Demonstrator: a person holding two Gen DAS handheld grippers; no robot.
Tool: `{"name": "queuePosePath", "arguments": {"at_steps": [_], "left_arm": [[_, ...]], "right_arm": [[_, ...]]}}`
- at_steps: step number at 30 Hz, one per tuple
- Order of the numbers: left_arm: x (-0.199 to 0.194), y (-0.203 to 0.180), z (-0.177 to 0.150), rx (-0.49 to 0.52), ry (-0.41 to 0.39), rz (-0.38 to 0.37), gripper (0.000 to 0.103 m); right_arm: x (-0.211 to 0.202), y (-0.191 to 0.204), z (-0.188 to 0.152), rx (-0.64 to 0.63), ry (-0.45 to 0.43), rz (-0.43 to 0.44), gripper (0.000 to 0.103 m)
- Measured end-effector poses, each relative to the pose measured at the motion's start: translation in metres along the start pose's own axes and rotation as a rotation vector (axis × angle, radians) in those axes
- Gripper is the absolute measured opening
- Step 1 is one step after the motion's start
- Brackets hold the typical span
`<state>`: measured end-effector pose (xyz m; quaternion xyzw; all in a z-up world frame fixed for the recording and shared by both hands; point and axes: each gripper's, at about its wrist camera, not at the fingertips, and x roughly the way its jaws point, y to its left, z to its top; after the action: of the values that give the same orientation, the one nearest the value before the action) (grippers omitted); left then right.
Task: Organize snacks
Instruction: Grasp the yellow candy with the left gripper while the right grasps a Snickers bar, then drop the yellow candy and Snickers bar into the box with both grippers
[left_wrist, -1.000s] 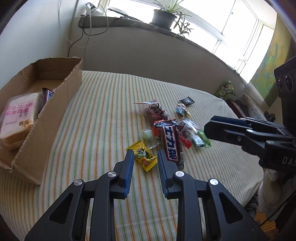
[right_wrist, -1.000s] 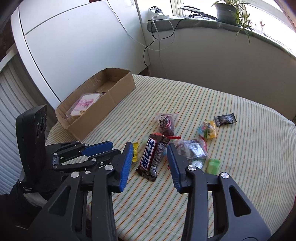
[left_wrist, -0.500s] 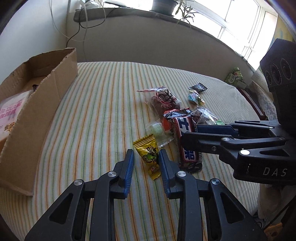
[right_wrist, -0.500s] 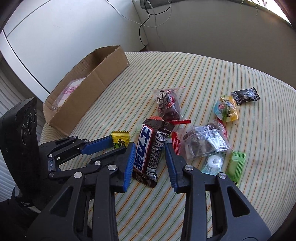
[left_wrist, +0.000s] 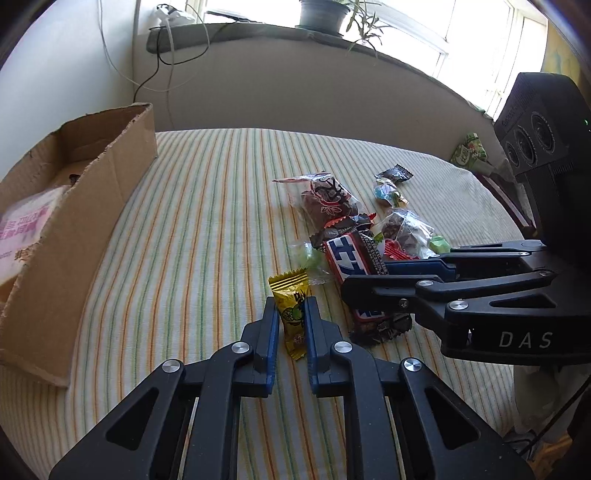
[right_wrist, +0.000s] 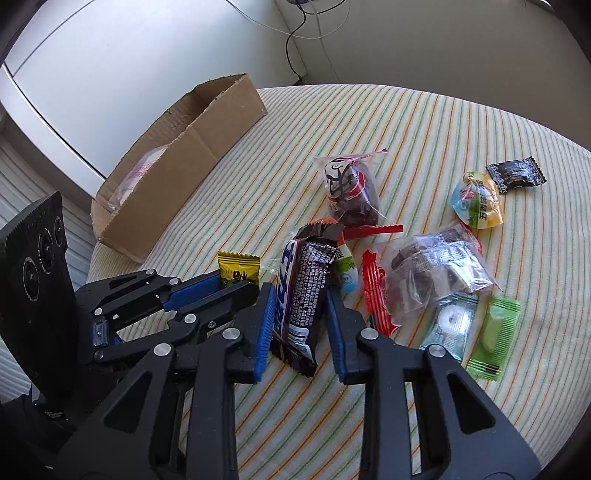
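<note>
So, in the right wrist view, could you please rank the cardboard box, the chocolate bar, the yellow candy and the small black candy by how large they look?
1. cardboard box
2. chocolate bar, though it sits nearest the camera
3 and 4. yellow candy, partly hidden, and small black candy: too alike to rank.

Left black plastic two-finger gripper (left_wrist: 290, 314): blue pads, silver round screws. Right black plastic gripper (right_wrist: 299, 317): same build, white "DAS" lettering, three-lens camera block.

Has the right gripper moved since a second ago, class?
Yes. The right gripper has come forward and down toward the striped tablecloth; its jaws now flank the dark chocolate bar, which earlier lay ahead of them.
</note>
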<state>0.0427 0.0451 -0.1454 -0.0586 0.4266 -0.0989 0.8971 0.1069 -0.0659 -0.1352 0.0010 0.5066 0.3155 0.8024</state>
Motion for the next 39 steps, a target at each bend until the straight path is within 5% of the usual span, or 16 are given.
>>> {"name": "queuePosePath", "arguments": {"at_steps": [22, 39], "left_arm": [[-0.061, 0.020, 0.003, -0.057, -0.127, 0.014, 0.010], [-0.120, 0.118, 0.024, -0.161, -0.264, 0.152, 0.010]], "right_arm": [[-0.053, 0.019, -0.014, -0.037, -0.083, -0.057, 0.021], [-0.044, 0.104, 0.080, -0.221, -0.169, -0.063, 0.021]]}}
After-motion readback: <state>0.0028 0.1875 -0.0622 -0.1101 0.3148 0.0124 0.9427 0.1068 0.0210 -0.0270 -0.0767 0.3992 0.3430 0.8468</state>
